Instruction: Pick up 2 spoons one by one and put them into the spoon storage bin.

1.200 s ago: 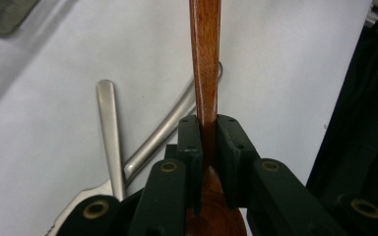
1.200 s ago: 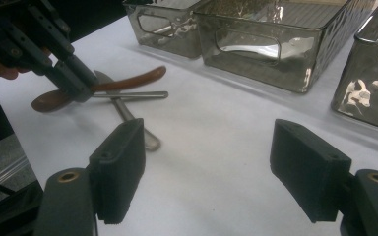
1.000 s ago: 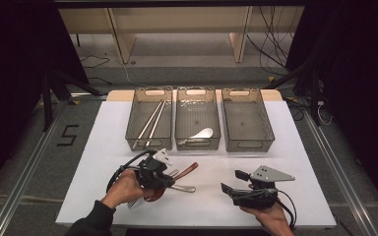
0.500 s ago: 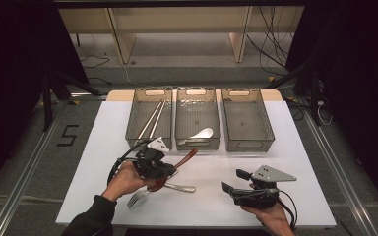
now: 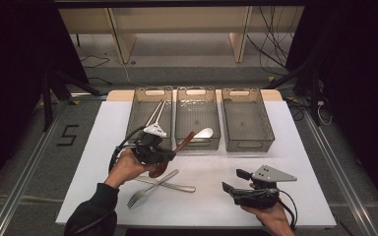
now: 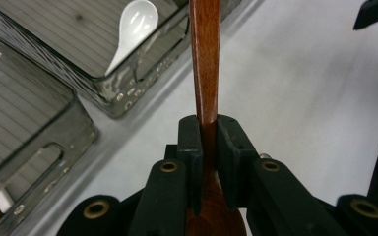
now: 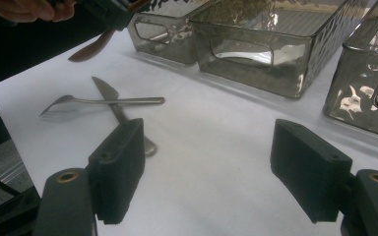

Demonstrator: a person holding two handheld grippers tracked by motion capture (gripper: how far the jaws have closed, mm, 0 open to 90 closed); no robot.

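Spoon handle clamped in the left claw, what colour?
Reddish-brown wooden spoon handle, shown best in the left gripper view.

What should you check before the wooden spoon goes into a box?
1. Grip: the left tongs are shut on the wooden spoon where the handle meets the bowl: ok.
2. Spoon lifted off the table: ok.
3. Landing spot: the middle box holds a white spoon near its front, with bare floor behind: ok.
4. Aim: the handle points toward the middle box, but whether it is over the rim yet: cannot tell.
5. Right tongs are open, resting low on the table away from the boxes: ok.
6. Fork and knife lie crossed below the spoon, untouched: ok.
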